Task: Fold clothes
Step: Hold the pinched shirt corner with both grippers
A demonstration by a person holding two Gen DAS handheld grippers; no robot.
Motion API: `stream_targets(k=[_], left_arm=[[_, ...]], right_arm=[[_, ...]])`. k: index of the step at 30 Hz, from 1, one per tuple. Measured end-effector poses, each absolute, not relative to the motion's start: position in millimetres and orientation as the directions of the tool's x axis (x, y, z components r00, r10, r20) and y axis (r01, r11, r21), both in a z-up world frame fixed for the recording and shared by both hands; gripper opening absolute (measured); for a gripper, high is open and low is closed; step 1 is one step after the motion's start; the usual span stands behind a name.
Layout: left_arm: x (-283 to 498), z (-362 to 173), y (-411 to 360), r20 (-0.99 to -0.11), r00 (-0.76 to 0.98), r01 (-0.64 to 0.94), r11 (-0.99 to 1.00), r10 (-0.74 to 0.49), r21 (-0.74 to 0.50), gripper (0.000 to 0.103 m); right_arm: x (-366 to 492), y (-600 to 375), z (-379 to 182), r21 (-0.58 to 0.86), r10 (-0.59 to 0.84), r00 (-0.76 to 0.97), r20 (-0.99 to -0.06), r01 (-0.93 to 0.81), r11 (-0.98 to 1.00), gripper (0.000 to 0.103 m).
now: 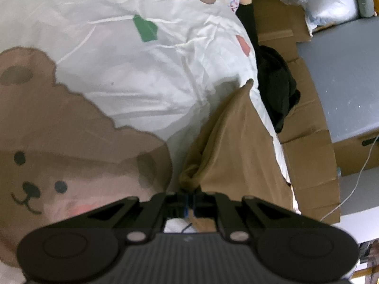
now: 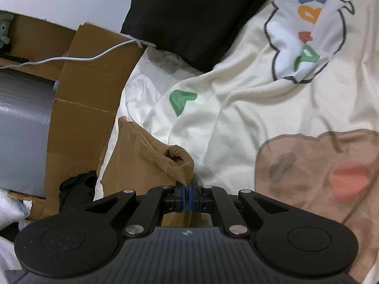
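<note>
The wide middle of the cream bear-print duvet (image 1: 132,75) lies bare, so a gripper can pass freely there. The brown garment (image 1: 236,146) takes the strip along the duvet's edge. Beside this edge the flattened cardboard (image 1: 310,156) lines the side and a black cloth (image 1: 279,94) lies on it, so that side is narrow. In the right wrist view a black pillow (image 2: 189,16) blocks the far end, and a white cable (image 2: 78,58) crosses the cardboard.

My matt black plastic tongs (image 2: 188,196) grip soft brown knit cloth (image 2: 139,163) over a smooth, crinkled bear-print sheet (image 2: 248,108); matt cardboard (image 2: 90,90) at nine o'clock.
</note>
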State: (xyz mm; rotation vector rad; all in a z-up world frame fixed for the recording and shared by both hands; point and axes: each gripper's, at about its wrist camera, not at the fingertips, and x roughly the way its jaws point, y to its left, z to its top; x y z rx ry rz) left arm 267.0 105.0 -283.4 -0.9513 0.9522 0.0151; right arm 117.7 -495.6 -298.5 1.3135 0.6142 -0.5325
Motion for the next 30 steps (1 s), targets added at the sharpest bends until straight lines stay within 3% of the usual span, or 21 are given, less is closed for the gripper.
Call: stream_targets(k=[19,22,26,30], left_arm=[[265,-300,109,-0.712,0.593,-0.407,0.623,-0.376,-0.668,0.003],[266,-300,108,-0.714,0.588,-0.403,0.627,-0.380,-0.666,0.003],[268,-297,108,-0.710,0.587,-0.393,0.629,-0.389,-0.670,0.004],[267,-297,106,-0.711,0.587,-0.385,0.639,-0.387,-0.666,0.004]], right_arm=[[107,-498,-333,0.678,0.031,0.688,-0.725,0.706,0.204,0.004],[107,-498,-333,0.641,0.023,0.656,-0.754,0.728,0.242,0.009],[96,-496,-318,0.596,-0.039,0.636,-0.771,0.742,0.308,0.027],[79,-505,-307,0.567,-0.103,0.624,-0.775,0.757,0.324,0.028]])
